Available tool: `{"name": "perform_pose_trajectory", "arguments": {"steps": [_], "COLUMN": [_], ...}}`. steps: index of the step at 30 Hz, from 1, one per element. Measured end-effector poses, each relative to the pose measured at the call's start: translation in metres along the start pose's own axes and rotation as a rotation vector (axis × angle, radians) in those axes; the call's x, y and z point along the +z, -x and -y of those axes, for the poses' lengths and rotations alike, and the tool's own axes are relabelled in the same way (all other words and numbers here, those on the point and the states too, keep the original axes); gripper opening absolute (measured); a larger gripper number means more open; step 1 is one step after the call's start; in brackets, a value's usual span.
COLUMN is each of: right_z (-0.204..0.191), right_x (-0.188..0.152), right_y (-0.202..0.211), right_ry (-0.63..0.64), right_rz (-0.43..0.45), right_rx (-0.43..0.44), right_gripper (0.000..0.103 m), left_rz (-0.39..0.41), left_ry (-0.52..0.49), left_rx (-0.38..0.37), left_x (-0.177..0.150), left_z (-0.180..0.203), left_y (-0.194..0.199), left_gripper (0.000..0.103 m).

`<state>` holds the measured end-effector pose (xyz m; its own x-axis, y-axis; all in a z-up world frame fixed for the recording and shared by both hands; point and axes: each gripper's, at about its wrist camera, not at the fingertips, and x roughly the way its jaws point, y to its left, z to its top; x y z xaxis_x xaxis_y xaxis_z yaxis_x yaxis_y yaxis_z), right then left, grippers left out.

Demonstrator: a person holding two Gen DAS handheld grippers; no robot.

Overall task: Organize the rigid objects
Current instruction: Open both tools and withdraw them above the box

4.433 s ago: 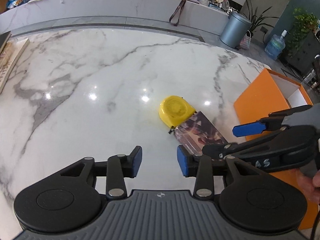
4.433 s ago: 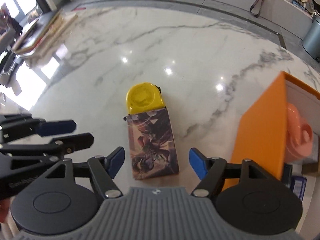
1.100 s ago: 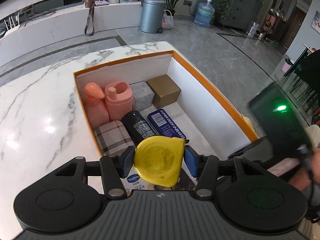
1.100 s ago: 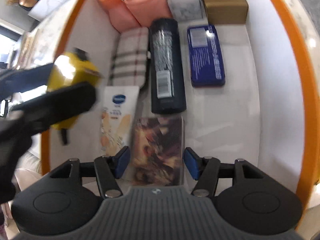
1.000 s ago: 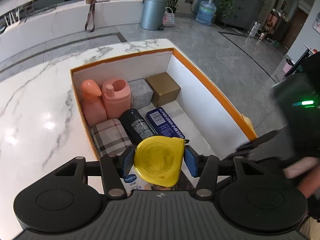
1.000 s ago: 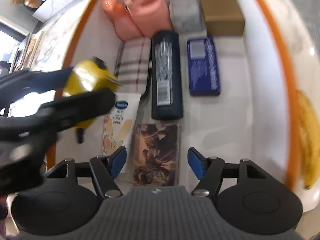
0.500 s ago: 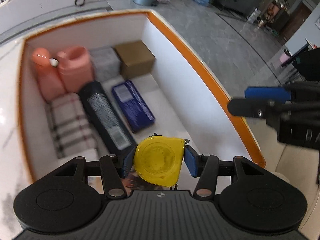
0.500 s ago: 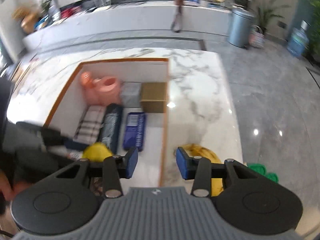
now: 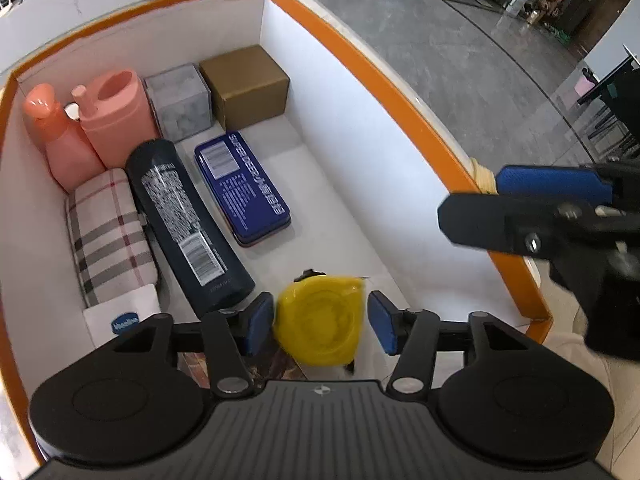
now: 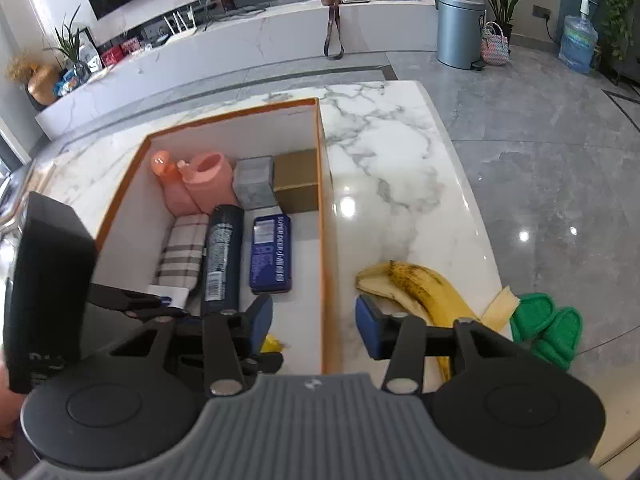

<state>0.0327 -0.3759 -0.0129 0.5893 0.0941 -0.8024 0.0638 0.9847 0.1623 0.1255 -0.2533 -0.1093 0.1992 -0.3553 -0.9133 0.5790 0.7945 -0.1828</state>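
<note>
Inside the box [image 9: 404, 96], near its front wall, the tape [image 9: 318, 320] sits between the left gripper [image 9: 316, 326] pads: jaws opening, gaps visible both sides, so it's released or nearly so. Risk: the tape lies partly over the card pack [image 9: 276, 364] just left of it, so it may tip or slide on pull-out; a pad could also snag it. Right gripper [image 10: 314, 326] is empty, jaws opening, straddling the box's right wall. Only the right view shows the banana [image 10: 424, 292] outside the box; only the left view shows the tape clearly.
</note>
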Motion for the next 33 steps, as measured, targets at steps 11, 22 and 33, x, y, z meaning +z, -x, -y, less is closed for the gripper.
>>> {"name": "perform_pose_trajectory", "arguments": {"steps": [11,22,33], "right_z": [-0.013,-0.053,-0.089], "right_x": [-0.007,-0.016,-0.048], "right_y": [0.027,0.063,0.061], "right_ry": [-0.014,0.034,0.094], "right_rz": [0.051,0.126,0.076], "right_rx": [0.035,0.097,0.096], "right_gripper": [0.057,0.066,0.076], "left_rz": [0.215,0.558,0.550], "left_ry": [0.092,0.171,0.223], "left_rx": [0.076,0.315,0.425], "left_x": [-0.026,-0.072,-0.112], "left_z": [-0.023,-0.025,-0.039], "left_y": [0.091,0.195,0.200], "left_gripper": [0.070,0.072,0.082]}}
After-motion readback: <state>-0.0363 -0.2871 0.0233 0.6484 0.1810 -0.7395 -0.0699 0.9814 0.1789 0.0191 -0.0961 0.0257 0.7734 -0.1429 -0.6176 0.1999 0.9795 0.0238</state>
